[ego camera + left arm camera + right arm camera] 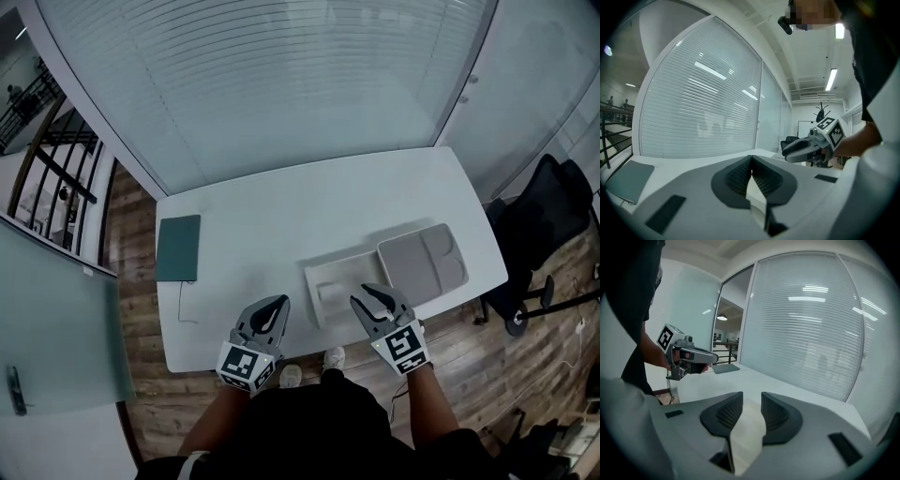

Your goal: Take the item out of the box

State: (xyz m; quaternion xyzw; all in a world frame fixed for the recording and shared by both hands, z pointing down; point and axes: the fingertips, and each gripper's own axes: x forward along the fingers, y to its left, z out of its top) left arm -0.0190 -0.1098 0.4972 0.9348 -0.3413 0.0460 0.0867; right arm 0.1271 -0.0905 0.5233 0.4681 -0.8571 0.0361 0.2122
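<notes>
Head view: the pale item [330, 292] lies in the open box [347, 261] near the front edge of the table [253, 225]. It sits at ten o'clock, just beside the right gripper [366, 295], and at two o'clock from the left gripper [277, 302], which is farther off. Left gripper view: we see its jaws met at the tips, empty. Right gripper view: we see its jaws a little apart, gripping nothing.

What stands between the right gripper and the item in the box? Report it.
Nothing visible does. The box is open, and the white item lies uncovered inside it. A grey tray lies at the box's right side, out of the way. The right gripper, jaws apart and empty, is by the box's near right corner.
</notes>
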